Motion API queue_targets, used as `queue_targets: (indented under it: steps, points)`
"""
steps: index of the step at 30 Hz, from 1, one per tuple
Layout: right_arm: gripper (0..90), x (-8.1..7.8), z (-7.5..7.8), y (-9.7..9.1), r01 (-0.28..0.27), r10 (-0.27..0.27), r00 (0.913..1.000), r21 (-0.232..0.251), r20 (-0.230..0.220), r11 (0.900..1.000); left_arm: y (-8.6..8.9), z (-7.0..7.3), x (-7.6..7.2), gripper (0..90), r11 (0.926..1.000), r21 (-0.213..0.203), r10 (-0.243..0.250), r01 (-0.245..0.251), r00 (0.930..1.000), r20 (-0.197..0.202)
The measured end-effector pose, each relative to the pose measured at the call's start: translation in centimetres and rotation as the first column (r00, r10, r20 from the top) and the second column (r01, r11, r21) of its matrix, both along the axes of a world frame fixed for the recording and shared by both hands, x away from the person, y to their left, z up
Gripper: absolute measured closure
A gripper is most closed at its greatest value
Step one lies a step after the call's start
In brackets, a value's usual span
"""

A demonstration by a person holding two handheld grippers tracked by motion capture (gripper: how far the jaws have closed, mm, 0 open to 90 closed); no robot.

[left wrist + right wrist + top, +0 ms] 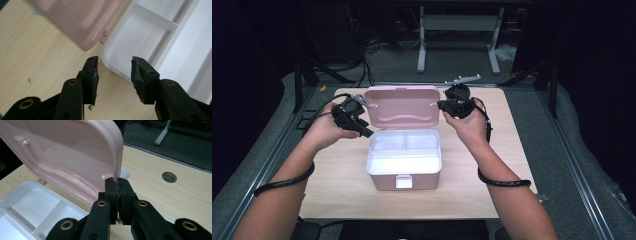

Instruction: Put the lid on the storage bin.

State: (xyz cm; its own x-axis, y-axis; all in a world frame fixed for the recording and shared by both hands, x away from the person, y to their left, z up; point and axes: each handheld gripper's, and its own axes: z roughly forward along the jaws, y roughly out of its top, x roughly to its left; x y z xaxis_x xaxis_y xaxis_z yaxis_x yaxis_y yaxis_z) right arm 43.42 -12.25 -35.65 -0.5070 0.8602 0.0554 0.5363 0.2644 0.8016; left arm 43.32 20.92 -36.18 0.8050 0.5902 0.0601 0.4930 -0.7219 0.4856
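- Pink plastic makes up the box at the centre of the high view, standing on the light wooden table; its lid is raised upright behind the body, inner face toward the camera
- White tray sits inside the box, with two small compartments along the back and one long one in front; a small clasp shows at the middle of the front wall
- Right gripper, in the right gripper view, rises from the bottom centre of the frame with its jaws pressed together on the thin edge of the lid, low on that edge near a small white peg
- In the high view the right gripper sits at the upper right of the box, touching the right edge of the lid, with the person's right hand wrapped round it
- Left gripper, in the left gripper view, has its jaws well apart with nothing between them; behind the gap lie the white corner of the tray and bare table, and the blurred pink lid fills the upper left of that frame
- In the high view the left gripper is at the left of the box, just off the lid's lower left corner and apart from it, held in the left hand
- Pads on the left gripper are black and clean of any contact; one shows a chipped, uneven face
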Motion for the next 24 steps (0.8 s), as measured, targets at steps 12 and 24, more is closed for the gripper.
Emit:
queue_targets:
  steps: [12, 24]
  points:
    - [87.7, 0.1, 0.0, -0.2, -0.012, 0.012, 0.9998, 0.012, -0.015, 0.9999, 0.5, 3.8, 2.2, 55.3, 0.9937, -0.068, 0.096, -0.089, 0.9894, 0.110]
    - [87.5, 0.2, 0.1, -0.2, -0.016, 0.016, 0.9998, 0.004, -0.012, 0.9999, -1.4, 5.5, 4.1, 59.9, 0.9917, -0.103, 0.091, -0.076, 0.9846, 0.149]
